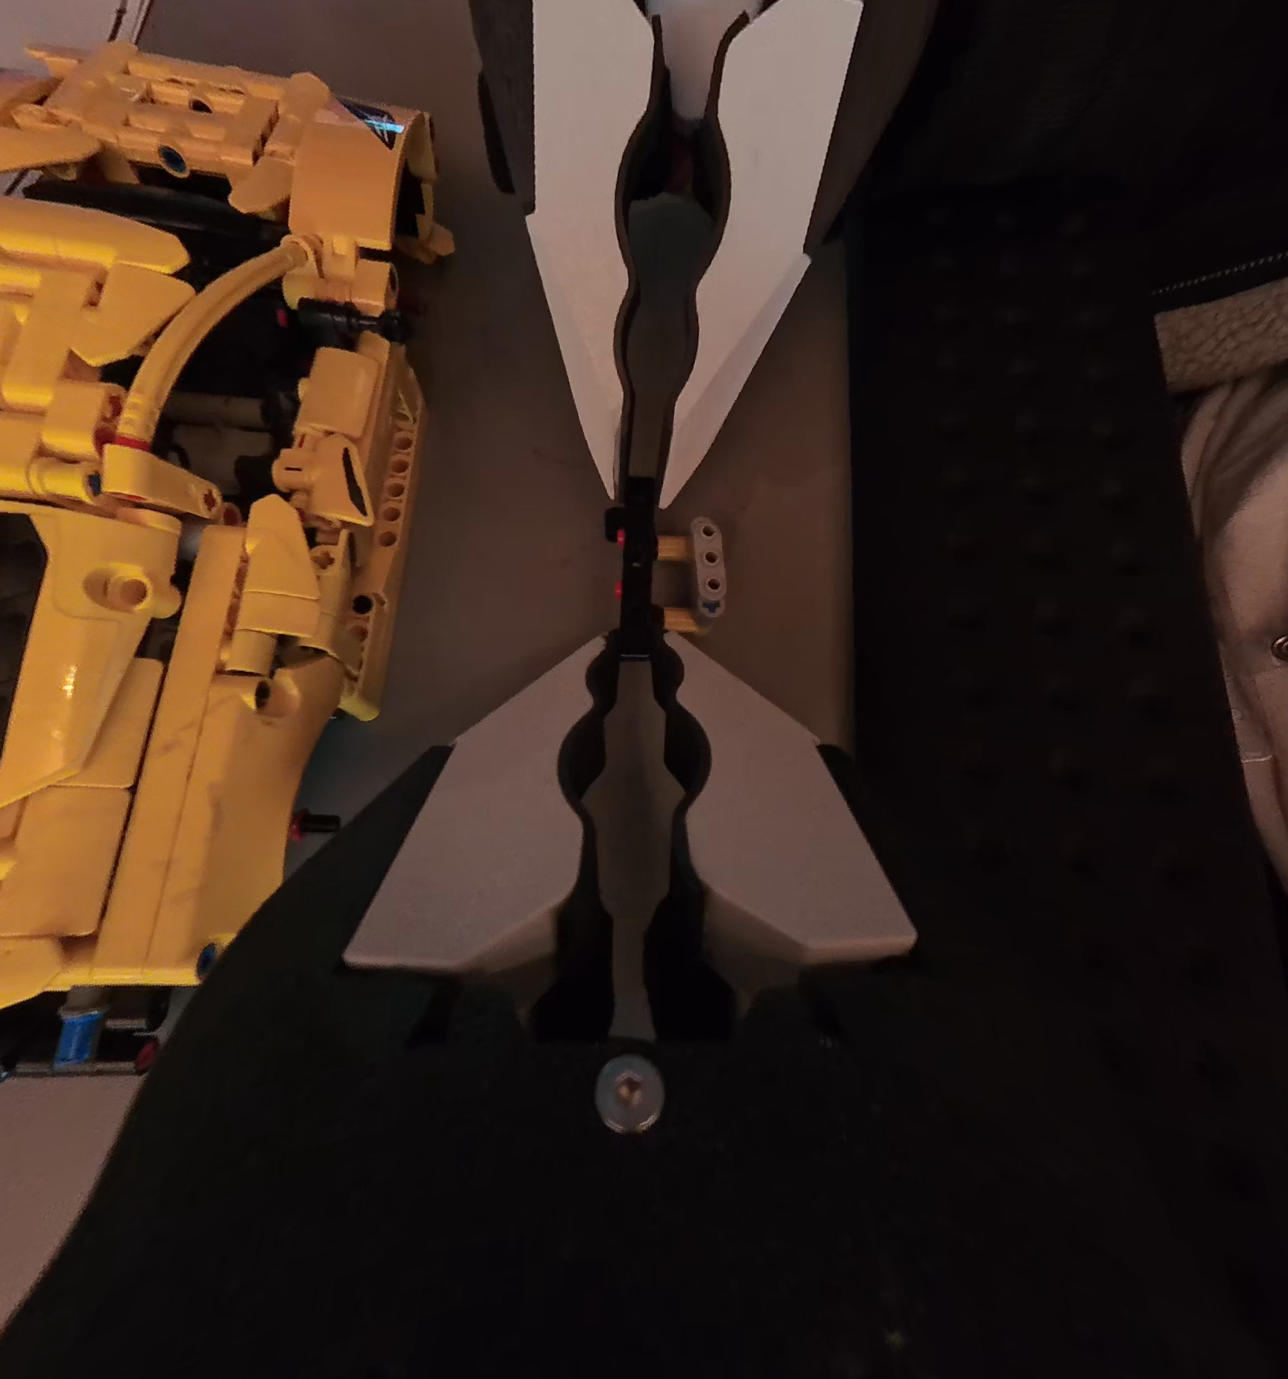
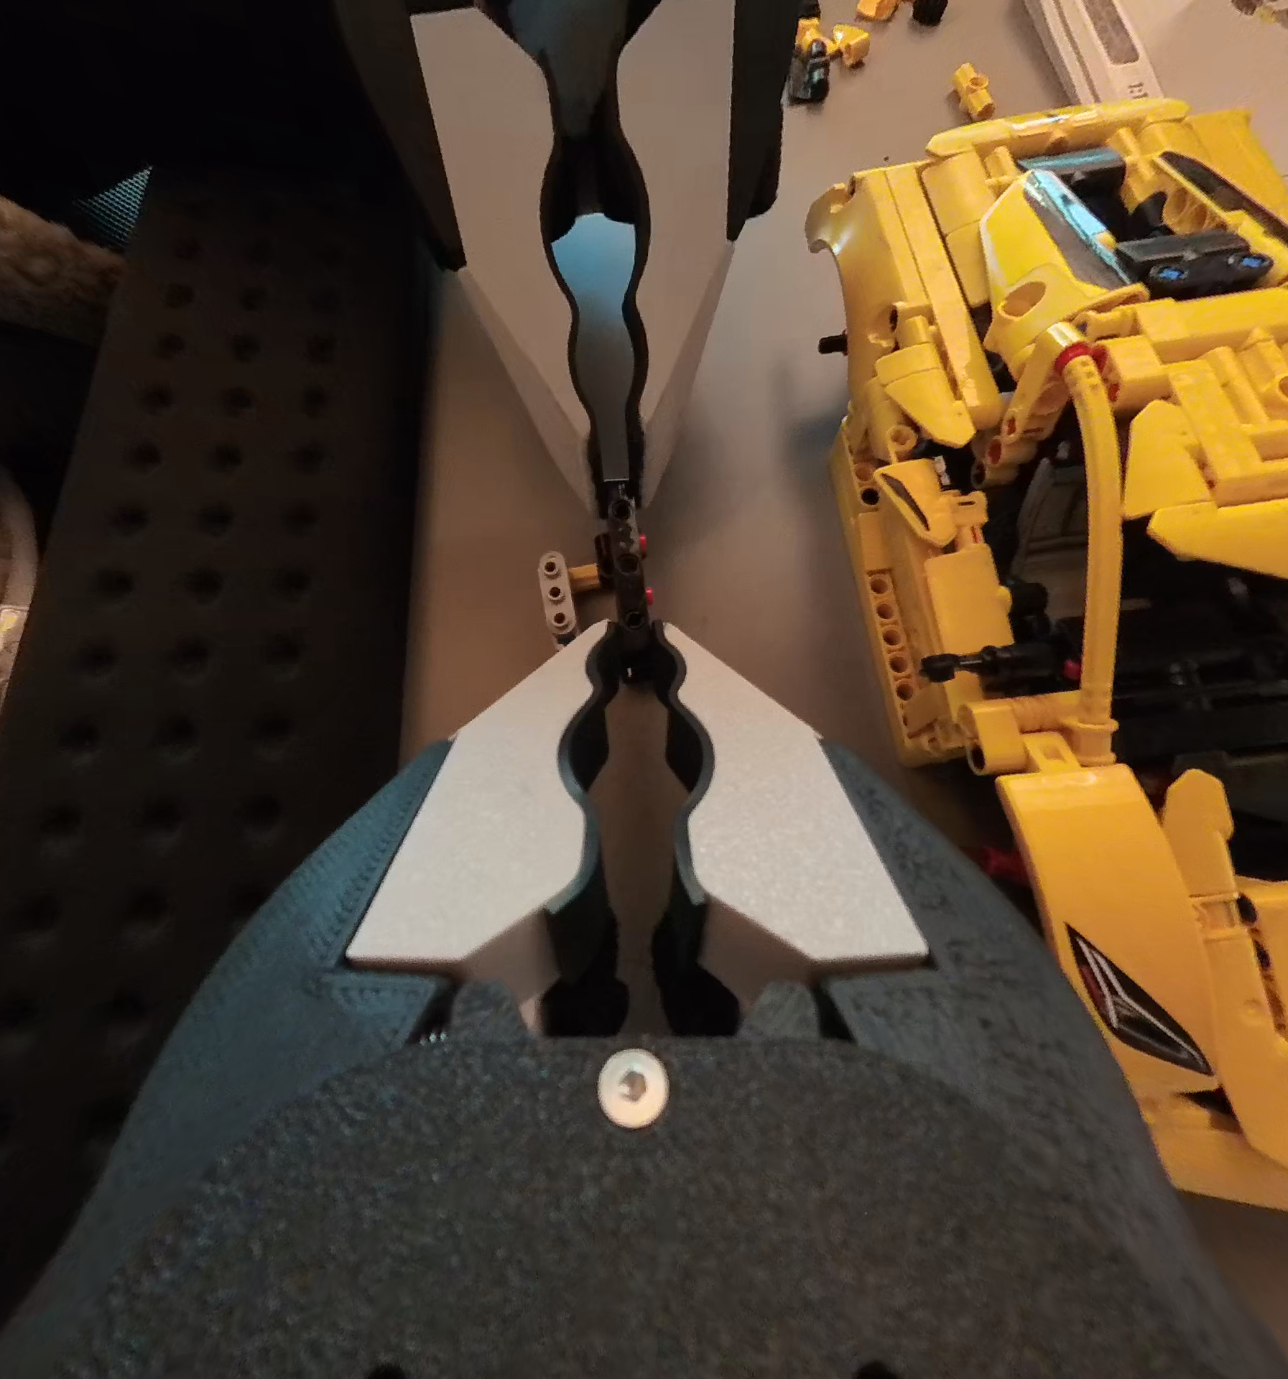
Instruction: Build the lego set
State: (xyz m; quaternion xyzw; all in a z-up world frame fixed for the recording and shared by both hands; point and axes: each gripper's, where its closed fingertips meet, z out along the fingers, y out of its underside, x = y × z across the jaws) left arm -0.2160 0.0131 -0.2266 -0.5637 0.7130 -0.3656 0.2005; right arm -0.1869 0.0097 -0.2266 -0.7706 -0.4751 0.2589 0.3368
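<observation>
1. Left gripper point(image 1: 637, 643), white wedge fingers with black wavy pads: tips closed down on the near end of a thin black holed lego beam point(image 1: 637, 574). Only the beam's thickness separates the fingertips.
2. Right gripper point(image 2: 629, 648), same build: tips pinched on the opposite end of the same black holed lego beam point(image 2: 628, 567). The 2 grippers face each other tip to tip, each one showing at the top of the other's view.
3. The beam spans the short gap between the 2 pairs of tips, held above the grey tabletop point(image 1: 506, 477). Small red pins stick out of one side of it.
4. On the other side, short yellow pegs join the beam to a small light grey 3-hole lego piece point(image 1: 708, 560); in the right wrist view the same grey piece point(image 2: 557, 589) sits left of the beam.
5. Large yellow lego car model point(image 2: 1073, 597), partly built, stands on the table beside the grippers, well clear of the beam. A curved yellow hose point(image 2: 1103, 522) arcs over its dark interior.
6. Loose yellow and black lego pieces point(image 2: 827, 52) lie on the table at the far edge of the right wrist view, next to a white box point(image 2: 1096, 45).
7. A person's beige garment point(image 1: 1267, 597) shows at the right edge of the left wrist view.
</observation>
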